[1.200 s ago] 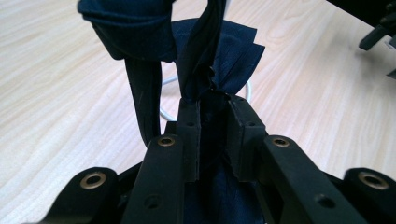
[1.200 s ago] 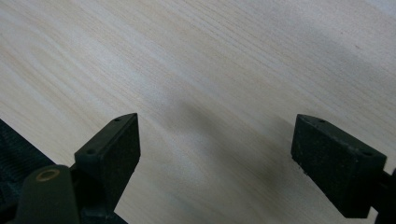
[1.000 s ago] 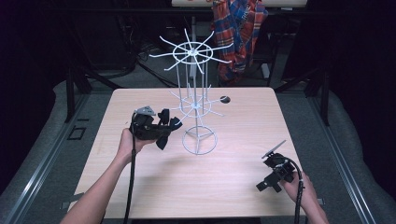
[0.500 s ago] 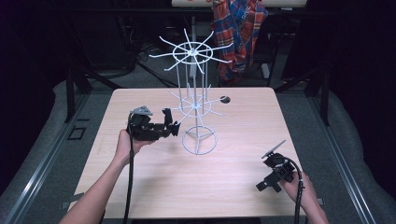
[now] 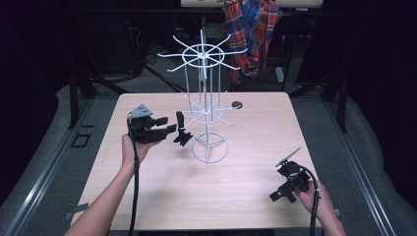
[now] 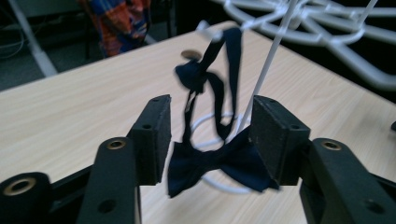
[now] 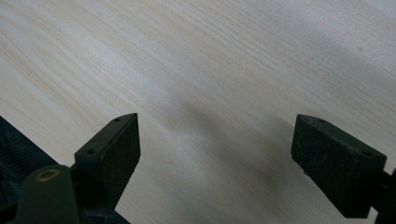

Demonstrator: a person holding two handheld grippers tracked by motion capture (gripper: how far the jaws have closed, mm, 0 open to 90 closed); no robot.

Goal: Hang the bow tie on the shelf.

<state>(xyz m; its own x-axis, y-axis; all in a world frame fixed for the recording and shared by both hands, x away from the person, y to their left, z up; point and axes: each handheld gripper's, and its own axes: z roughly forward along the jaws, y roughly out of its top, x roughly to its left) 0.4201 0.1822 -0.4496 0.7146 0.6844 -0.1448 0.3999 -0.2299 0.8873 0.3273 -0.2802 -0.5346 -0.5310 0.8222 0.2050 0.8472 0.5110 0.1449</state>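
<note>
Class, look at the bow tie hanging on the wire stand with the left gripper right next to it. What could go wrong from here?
1. The dark navy fabric bow tie hangs by its strap from an arm tip of the white wire carousel stand; it could slip off.
2. The left hand-held gripper, whose jaws have just been opening, stands around the bow; pulling back carelessly could snag it.
3. A thin stand rod runs close by one finger; a bump might tip the stand.
</note>
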